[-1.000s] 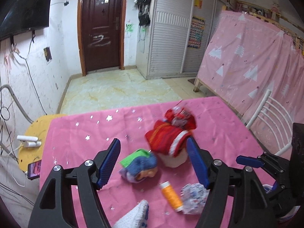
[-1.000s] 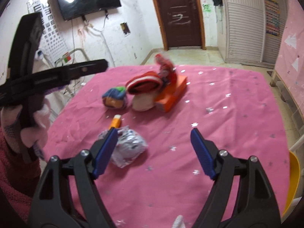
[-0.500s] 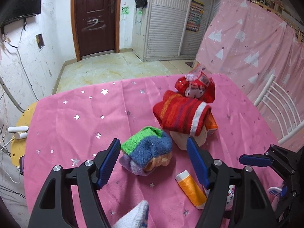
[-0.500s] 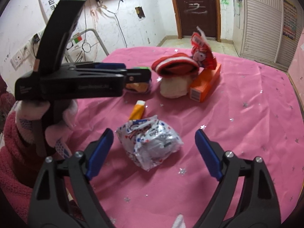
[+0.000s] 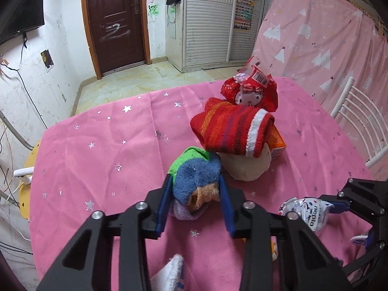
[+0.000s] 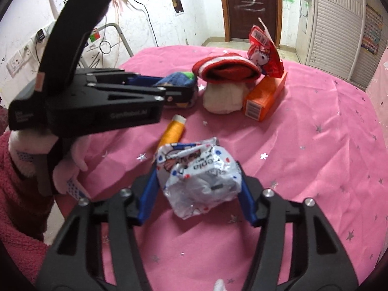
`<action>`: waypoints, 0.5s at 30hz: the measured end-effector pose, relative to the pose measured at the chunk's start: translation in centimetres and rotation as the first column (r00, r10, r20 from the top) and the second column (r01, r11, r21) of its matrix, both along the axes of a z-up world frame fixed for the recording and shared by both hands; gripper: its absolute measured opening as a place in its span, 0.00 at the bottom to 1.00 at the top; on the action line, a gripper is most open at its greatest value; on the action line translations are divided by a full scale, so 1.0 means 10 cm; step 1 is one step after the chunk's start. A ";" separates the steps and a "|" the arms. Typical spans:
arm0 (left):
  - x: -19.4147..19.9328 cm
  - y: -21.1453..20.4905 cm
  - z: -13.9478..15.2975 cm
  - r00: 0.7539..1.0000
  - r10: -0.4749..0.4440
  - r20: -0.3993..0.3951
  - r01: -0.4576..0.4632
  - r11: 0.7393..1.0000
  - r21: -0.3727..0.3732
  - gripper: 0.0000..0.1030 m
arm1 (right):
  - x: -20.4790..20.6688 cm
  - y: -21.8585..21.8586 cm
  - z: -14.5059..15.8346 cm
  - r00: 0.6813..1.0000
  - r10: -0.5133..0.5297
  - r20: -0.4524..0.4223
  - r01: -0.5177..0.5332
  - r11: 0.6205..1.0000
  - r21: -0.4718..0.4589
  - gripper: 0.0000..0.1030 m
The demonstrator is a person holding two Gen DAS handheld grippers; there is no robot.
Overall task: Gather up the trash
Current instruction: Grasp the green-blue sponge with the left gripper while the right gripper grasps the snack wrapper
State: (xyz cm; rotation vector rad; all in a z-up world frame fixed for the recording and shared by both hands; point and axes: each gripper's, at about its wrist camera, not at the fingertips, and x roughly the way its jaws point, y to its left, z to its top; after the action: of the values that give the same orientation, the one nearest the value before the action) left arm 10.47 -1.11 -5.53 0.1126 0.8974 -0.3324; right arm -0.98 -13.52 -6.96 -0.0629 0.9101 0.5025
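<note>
A round table with a pink starry cloth (image 5: pixel 101 150) stands in a small room with a brown door. The left gripper (image 5: pixel 196 194) has just been closing, and its blue pads now squeeze a rolled blue and green sock (image 5: pixel 196 177) near the middle of the table. The right gripper (image 6: pixel 197 189) has been closing too, and it pinches a crumpled white wrapper (image 6: pixel 198 179) nearer the front edge. So two things look caught but not yet carried off.

A red snack bag (image 5: pixel 252 92) at the far side probably still needs picking up. An orange thread spool (image 6: pixel 173 131), an orange box (image 6: pixel 264 97) and a red striped sock (image 5: pixel 230 131) on a cream lump sit close by and could get bumped.
</note>
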 end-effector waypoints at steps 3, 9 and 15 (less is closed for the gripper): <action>-0.03 -0.01 -0.01 1.000 0.005 0.006 -0.005 1.000 0.012 0.21 | -0.05 -0.04 0.04 1.000 0.004 0.025 -0.004 1.000 0.002 0.48; -0.13 -0.01 0.10 0.999 0.035 0.036 -0.036 0.999 0.030 0.20 | -0.07 -0.21 0.14 0.999 -0.024 0.048 0.022 0.999 0.038 0.47; -0.29 0.01 0.34 0.994 0.065 0.090 -0.069 0.997 0.041 0.20 | -0.05 -0.46 0.24 0.995 -0.070 0.068 0.064 0.994 0.086 0.48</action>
State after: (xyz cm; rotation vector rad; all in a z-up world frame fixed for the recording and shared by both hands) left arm 7.61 -0.97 -2.17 0.1364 0.8184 -0.2438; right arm -1.53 -18.12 -4.59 0.0260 0.8184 0.4728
